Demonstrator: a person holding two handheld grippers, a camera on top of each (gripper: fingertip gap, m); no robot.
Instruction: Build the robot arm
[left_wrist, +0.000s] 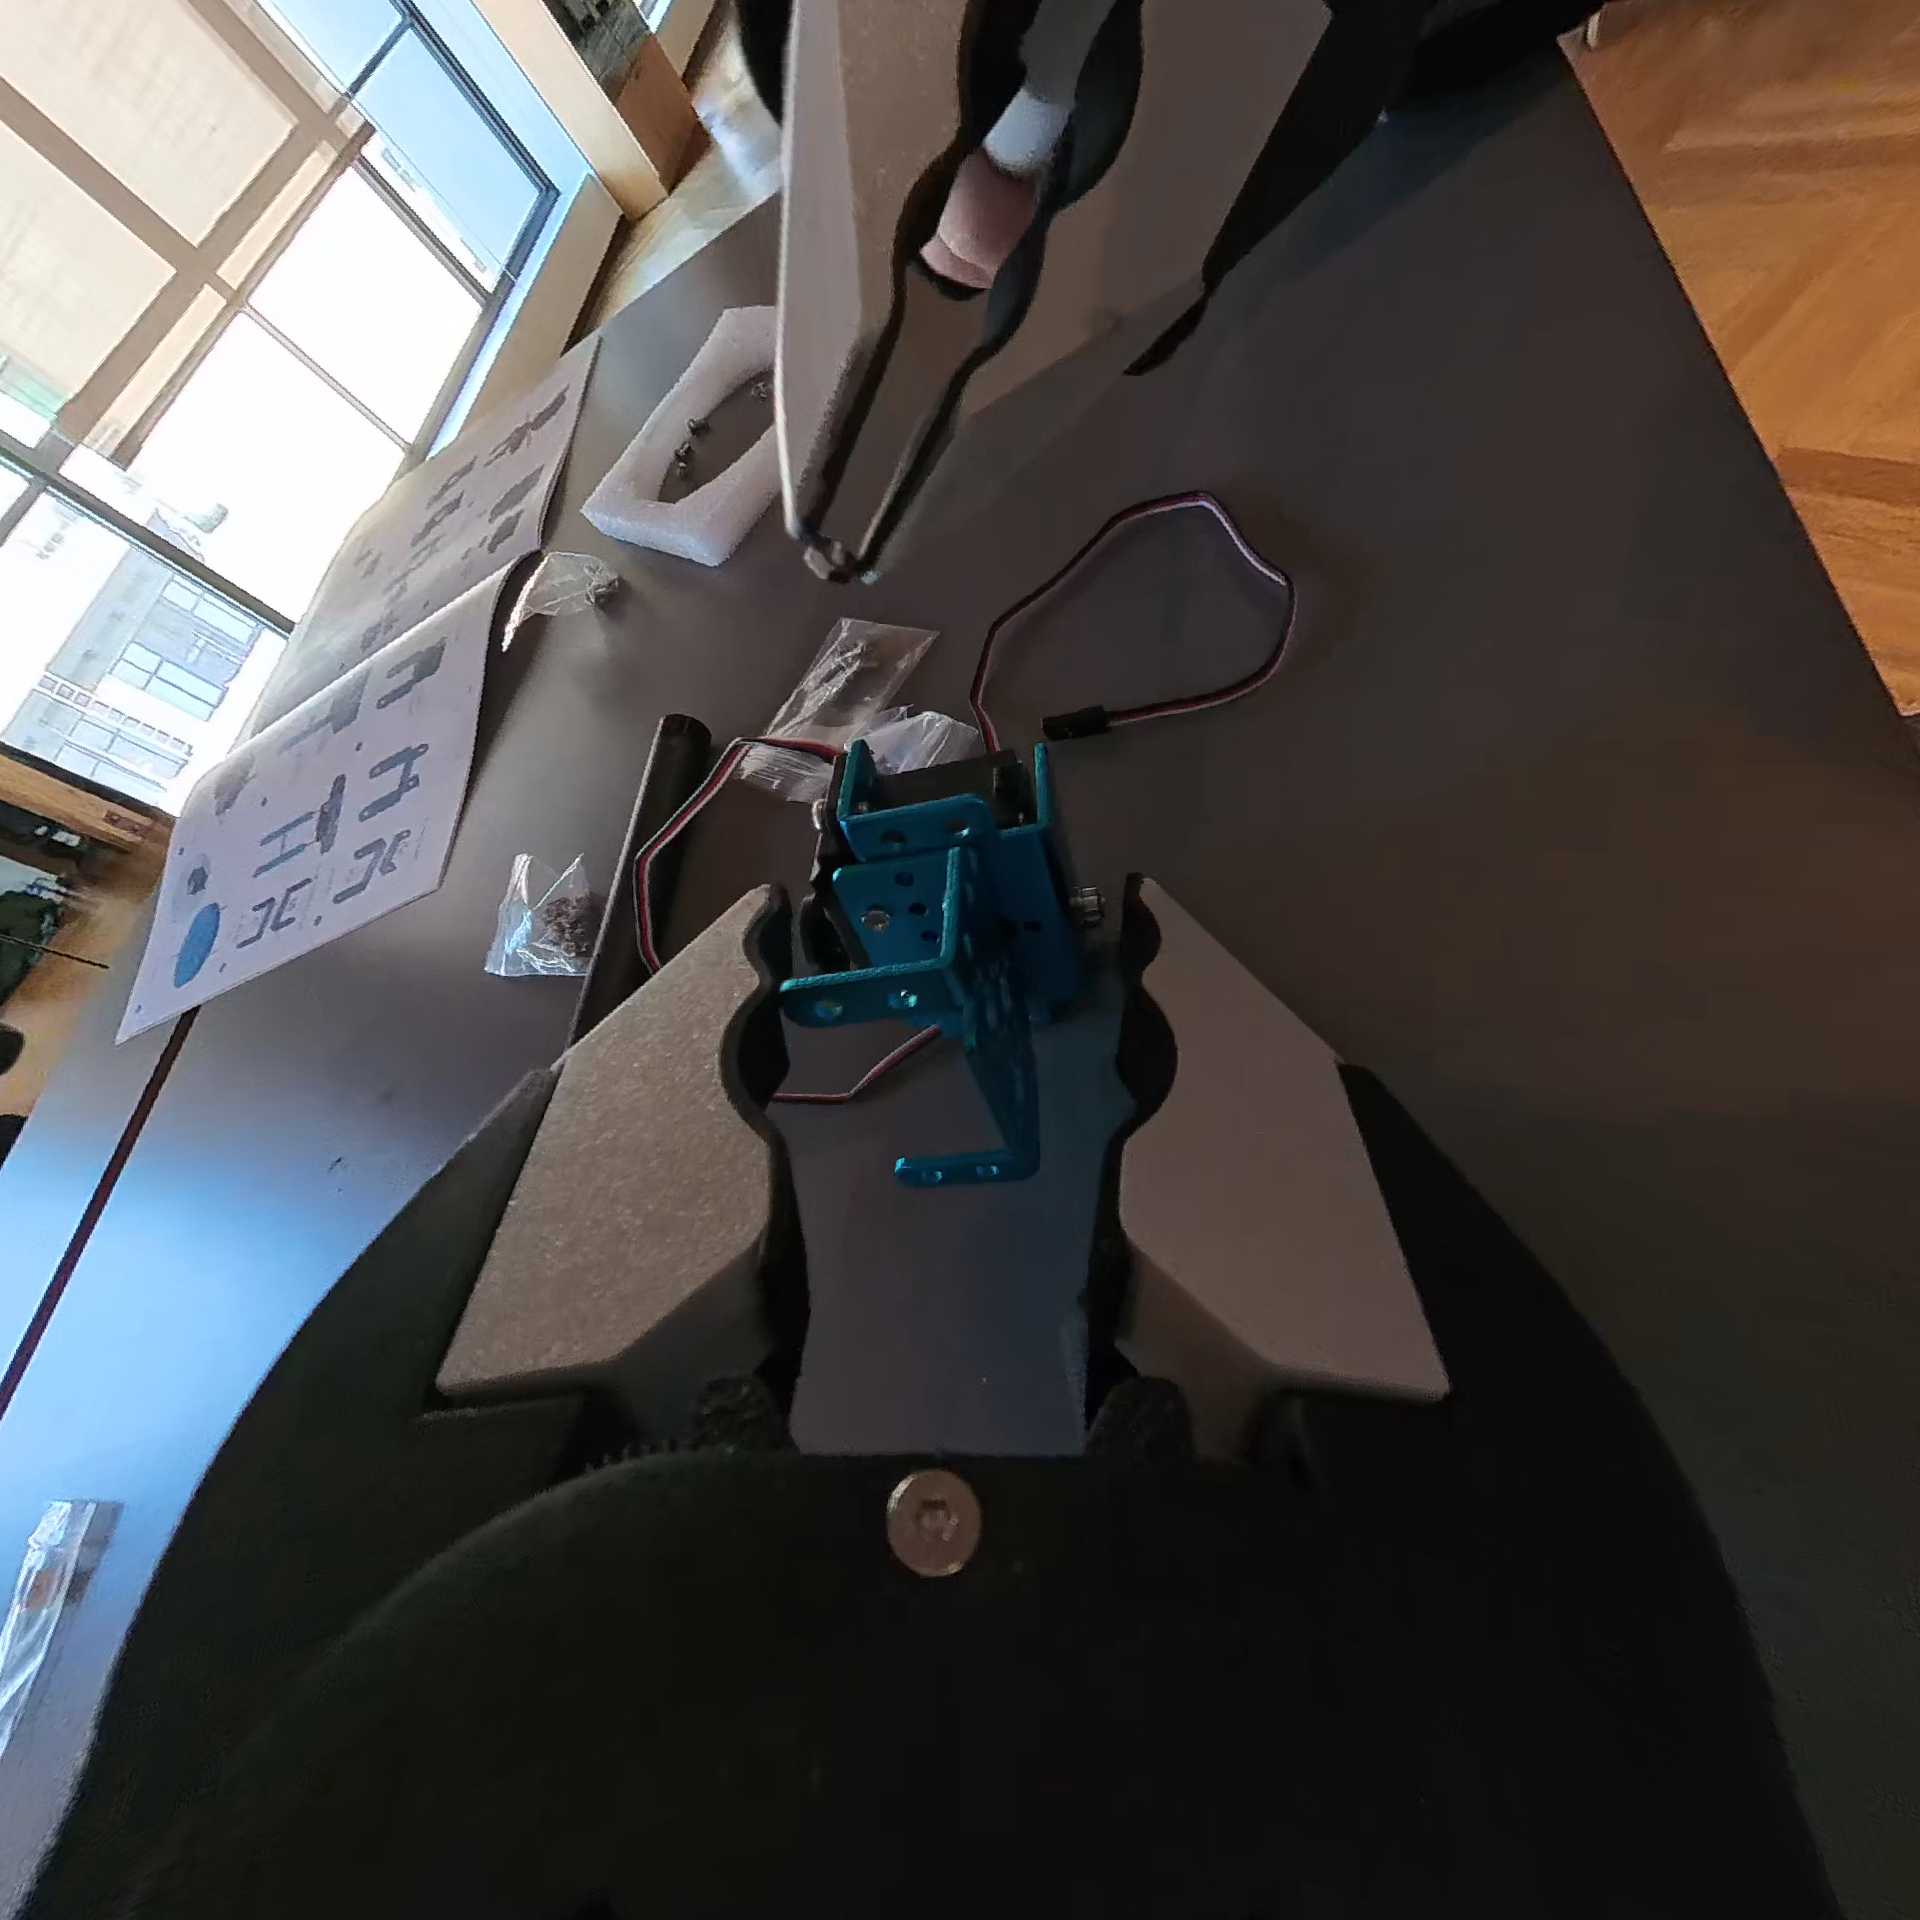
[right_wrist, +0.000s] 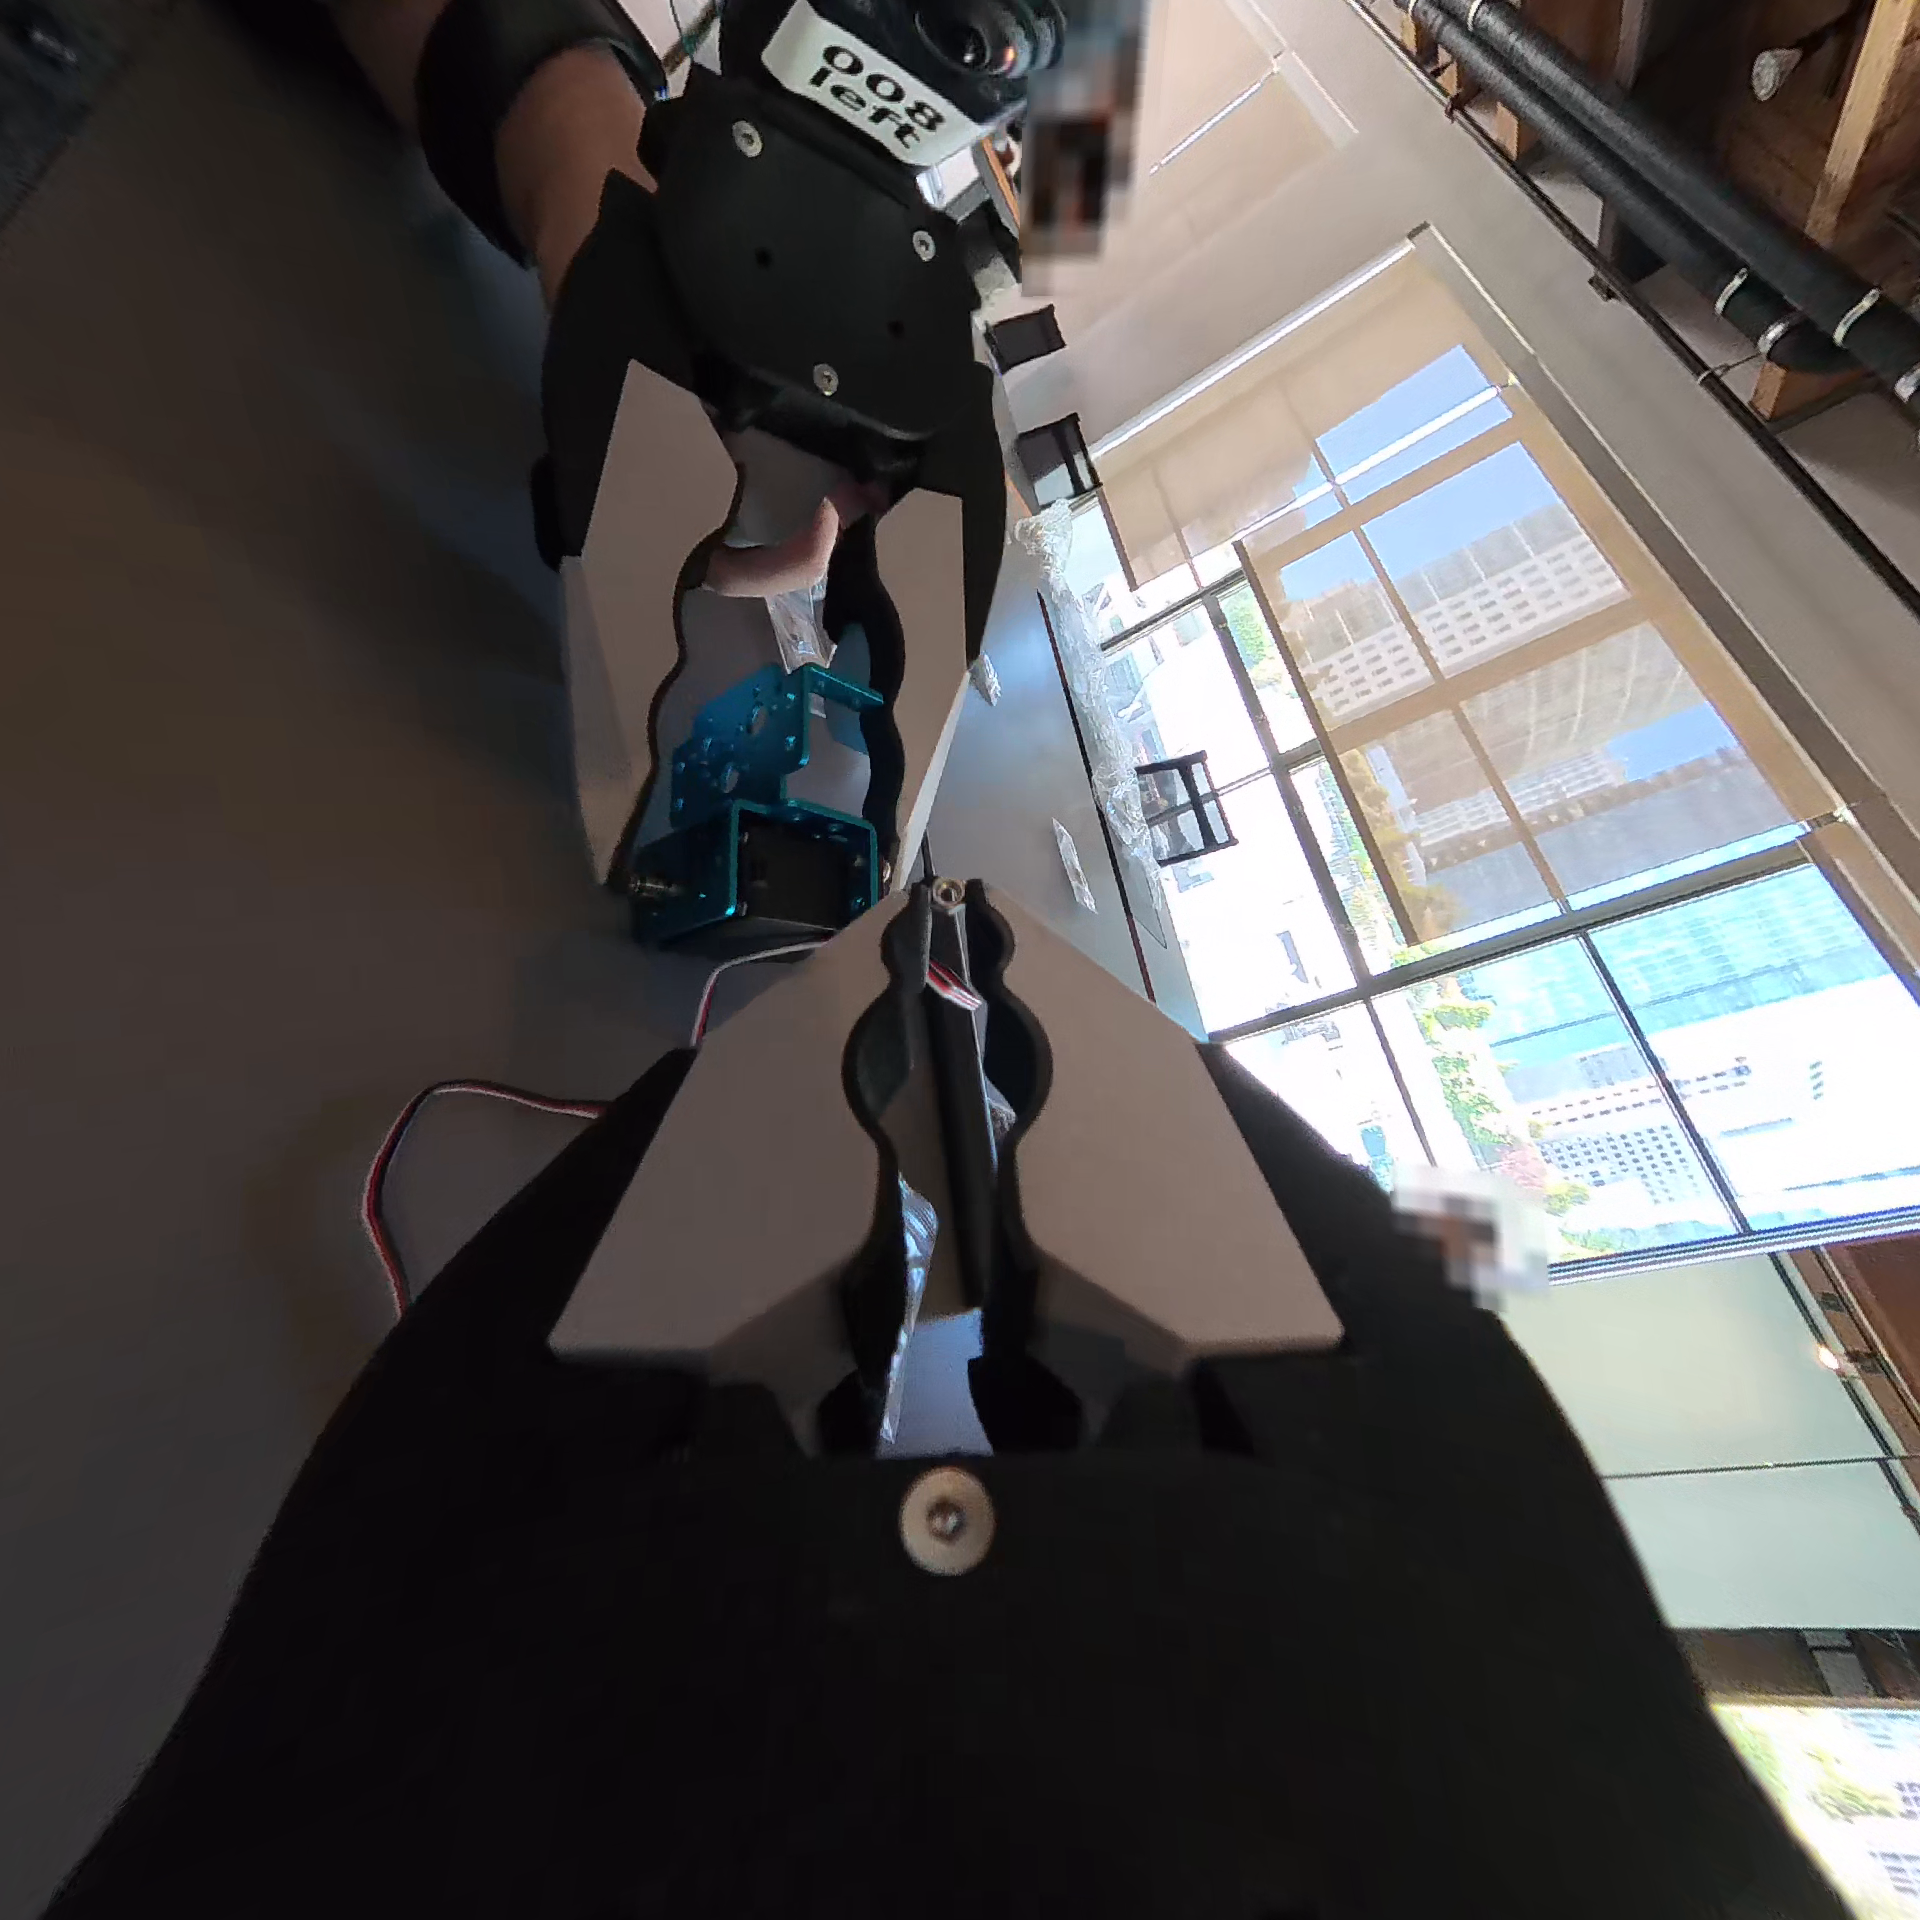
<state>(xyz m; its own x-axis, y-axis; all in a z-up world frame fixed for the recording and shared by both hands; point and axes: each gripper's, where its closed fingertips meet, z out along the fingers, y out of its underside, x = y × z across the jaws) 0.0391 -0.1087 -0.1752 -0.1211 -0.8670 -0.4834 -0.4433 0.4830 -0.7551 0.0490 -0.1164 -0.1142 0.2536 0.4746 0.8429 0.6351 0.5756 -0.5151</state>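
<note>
A: On a dark grey table (left_wrist: 1455, 831), the left gripper (left_wrist: 951, 914) stands with its grey fingers parted on either side of a blue metal bracket assembly (left_wrist: 935, 904). Is it clamped?

B: The fingertips sit close against the assembly's flanks, a black servo (left_wrist: 935, 774) mounted in its far end. Whether they press it or only bracket it cannot be told.

A: And the right gripper (right_wrist: 948, 896)?

B: Nearly closed, its tips pinching a small silver nut (right_wrist: 945, 889). It hovers just beyond the assembly, tips pointed at the table.

A: What lies around them?

B: A red, white and black servo cable (left_wrist: 1143, 582) loops across the tabletop beyond the assembly. A black rod (left_wrist: 649, 842) lies to its left, beside small clear bags of hardware (left_wrist: 545, 920). Farther off lie a white foam tray (left_wrist: 686, 468) holding a few screws and an open instruction booklet (left_wrist: 343, 748). Large windows (left_wrist: 208, 364) show beyond the table's far edge.
</note>
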